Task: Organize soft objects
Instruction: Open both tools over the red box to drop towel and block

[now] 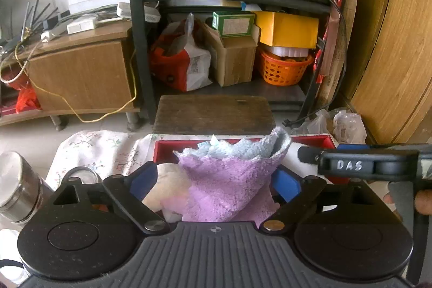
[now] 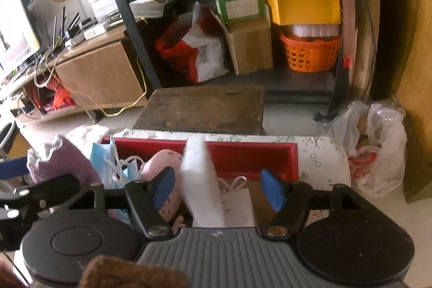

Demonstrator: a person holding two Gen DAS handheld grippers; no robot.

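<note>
A black metal shelving rack [image 1: 140,45] crammed with a yellow box [image 1: 289,29], a cardboard carton [image 1: 232,58] and an orange plastic basket [image 1: 282,69] filled the background, with a worn wooden board [image 1: 213,112] lying on the floor in front of it. Nearer the cameras, a table under a floral cloth [image 1: 94,150] carried a red tray [image 2: 243,155], where the soft objects were gathered. In the left wrist view, a purple fleece cloth [image 1: 226,185] stood bunched up at the tray's near left end, with a pale blue cloth [image 1: 243,149] tucked behind it and a cream-and-pink soft item [image 1: 167,190] beside it; the left gripper [image 1: 216,182] had its jaws spread wide to either side of the purple cloth, the blue pads [image 1: 286,184] not pressing on it. In the right wrist view, the right gripper [image 2: 220,189] hung over the tray with its jaws released, a white cloth strip [image 2: 201,180] blurred between them and touching neither pad. A pink plush toy [image 2: 162,161] sat just beside the left pad, with a blue face mask [image 2: 108,166] further left. A steel canister [image 1: 21,190] stood on the table's left edge.
</note>
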